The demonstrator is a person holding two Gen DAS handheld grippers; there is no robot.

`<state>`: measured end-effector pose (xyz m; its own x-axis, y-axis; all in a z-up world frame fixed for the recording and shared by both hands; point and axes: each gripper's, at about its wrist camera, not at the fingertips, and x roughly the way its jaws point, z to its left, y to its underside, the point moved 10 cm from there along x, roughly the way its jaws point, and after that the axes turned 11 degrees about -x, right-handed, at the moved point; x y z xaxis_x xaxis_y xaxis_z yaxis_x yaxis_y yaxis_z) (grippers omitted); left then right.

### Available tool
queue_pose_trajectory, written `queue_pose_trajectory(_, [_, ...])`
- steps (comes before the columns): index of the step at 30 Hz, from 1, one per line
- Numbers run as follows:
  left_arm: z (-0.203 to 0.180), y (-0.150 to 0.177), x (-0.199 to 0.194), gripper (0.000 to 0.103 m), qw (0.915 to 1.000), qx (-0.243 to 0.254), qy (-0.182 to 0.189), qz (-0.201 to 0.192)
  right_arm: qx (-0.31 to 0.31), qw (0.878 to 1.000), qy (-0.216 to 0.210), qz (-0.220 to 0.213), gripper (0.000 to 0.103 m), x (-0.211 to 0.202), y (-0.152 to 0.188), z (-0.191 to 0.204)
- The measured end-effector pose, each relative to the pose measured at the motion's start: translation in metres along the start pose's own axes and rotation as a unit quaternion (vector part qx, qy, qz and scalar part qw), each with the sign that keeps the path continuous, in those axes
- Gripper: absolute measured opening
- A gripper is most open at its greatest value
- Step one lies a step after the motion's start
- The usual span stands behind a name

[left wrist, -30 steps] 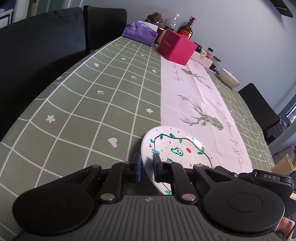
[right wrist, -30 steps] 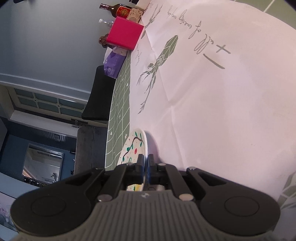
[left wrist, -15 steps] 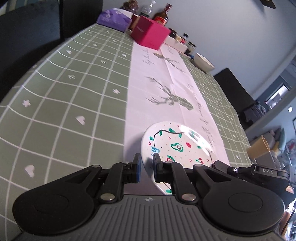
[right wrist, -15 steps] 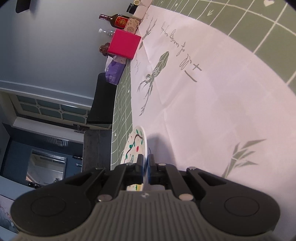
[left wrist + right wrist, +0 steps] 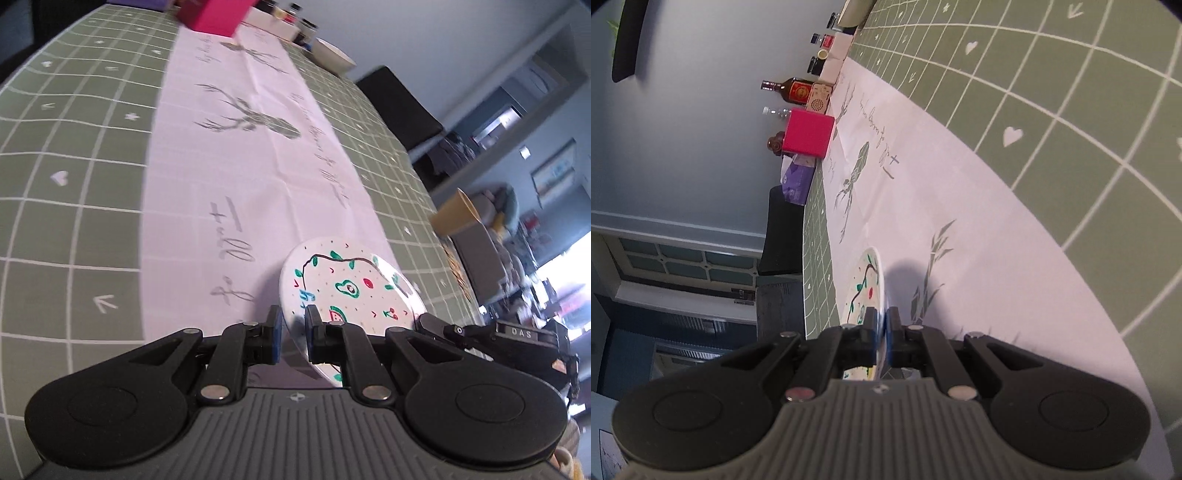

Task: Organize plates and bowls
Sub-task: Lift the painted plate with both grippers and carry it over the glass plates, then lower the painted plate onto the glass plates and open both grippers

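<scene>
A white plate (image 5: 351, 284) painted with green vines, an avocado and red fruit hangs tilted just above the white table runner (image 5: 221, 147). My left gripper (image 5: 293, 328) is shut on its near rim, one blue pad on each face. In the right wrist view the same plate (image 5: 866, 284) stands edge-on, and my right gripper (image 5: 881, 325) is shut on its rim. The right gripper's black body (image 5: 517, 334) shows at the plate's right side. A cream bowl (image 5: 332, 55) sits at the table's far end, also seen as the bowl (image 5: 855, 11) in the right wrist view.
A pink box (image 5: 809, 134), bottles (image 5: 792, 88), small jars and a purple pack (image 5: 798, 181) crowd the far end of the green checked tablecloth (image 5: 74, 147). A black chair (image 5: 399, 107) stands at the table's right side, a yellow container (image 5: 456, 214) beyond the edge.
Both grippers carried the plate rightward along the table, off the green cloth and over the white runner. The left view swung right; the grips stayed the same.
</scene>
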<state>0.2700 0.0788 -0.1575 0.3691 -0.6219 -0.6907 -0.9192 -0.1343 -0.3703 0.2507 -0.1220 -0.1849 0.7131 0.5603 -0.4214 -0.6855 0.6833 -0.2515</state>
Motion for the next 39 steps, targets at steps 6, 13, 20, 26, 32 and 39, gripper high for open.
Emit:
queue_pose_trajectory(6, [-0.028, 0.02, 0.007, 0.014, 0.9965, 0.051, 0.043, 0.05, 0.012, 0.999, 0.001, -0.03, 0.002, -0.041, 0.003, -0.008])
queue_pose_trajectory(13, [-0.051, 0.042, 0.018, 0.015, 0.9873, 0.111, 0.051, 0.101, 0.037, 0.998, 0.0, -0.054, 0.003, -0.076, 0.019, -0.022])
queue_pose_trajectory(20, [-0.071, 0.067, 0.026, 0.018, 0.9679, 0.205, 0.003, 0.146, 0.055, 0.997, 0.006, -0.058, 0.003, -0.096, 0.034, -0.028])
queue_pose_trajectory(26, [-0.079, 0.075, 0.028, 0.018, 0.9579, 0.244, -0.027, 0.149, 0.053, 0.997, 0.021, -0.051, 0.003, -0.105, 0.046, -0.029])
queue_pose_trajectory(32, [-0.083, 0.078, 0.03, 0.018, 0.9557, 0.253, -0.036, 0.146, 0.05, 0.997, 0.003, -0.056, 0.004, -0.11, 0.055, -0.025])
queue_pose_trajectory(39, [-0.09, 0.083, 0.024, 0.018, 0.9546, 0.256, -0.013, 0.151, 0.067, 0.995, -0.03, -0.062, 0.006, -0.121, 0.067, -0.019])
